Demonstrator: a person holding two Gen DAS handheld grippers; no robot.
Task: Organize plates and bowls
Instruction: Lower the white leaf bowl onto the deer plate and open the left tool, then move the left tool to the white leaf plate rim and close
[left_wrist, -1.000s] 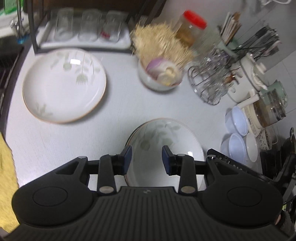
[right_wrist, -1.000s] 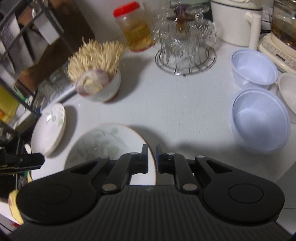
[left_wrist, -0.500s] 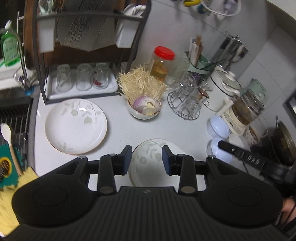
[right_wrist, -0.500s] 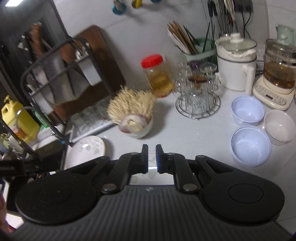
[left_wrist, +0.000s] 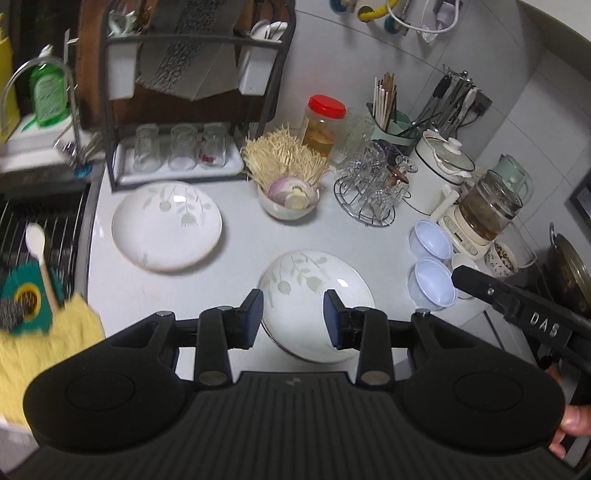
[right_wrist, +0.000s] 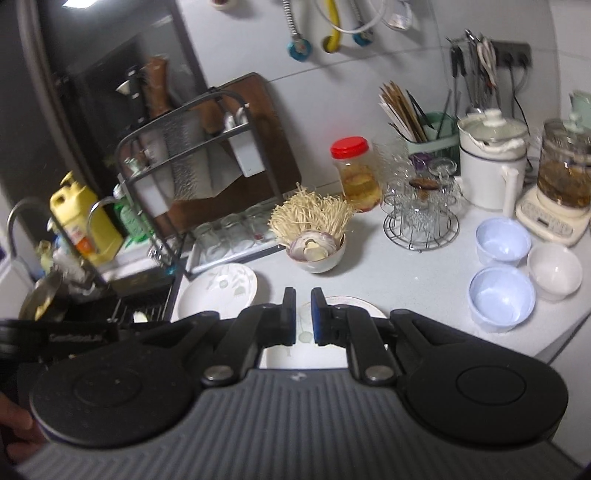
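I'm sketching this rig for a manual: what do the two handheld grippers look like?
Both are matte black plastic with a ribbed central deck and round side lobes. The left gripper and the right gripper have blue pads on their fingers. White "DAS" lettering marks the right one's side. No cables or sleeves show.

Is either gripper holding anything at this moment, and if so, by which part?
Nothing is held. The left gripper is open above the nearer plate with nothing between its pads; the right gripper is shut on nothing.

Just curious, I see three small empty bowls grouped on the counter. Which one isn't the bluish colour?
The white bowl, farthest right beside the cream appliance base. The other two bowls are pale blue and sit to its left, one behind the other.
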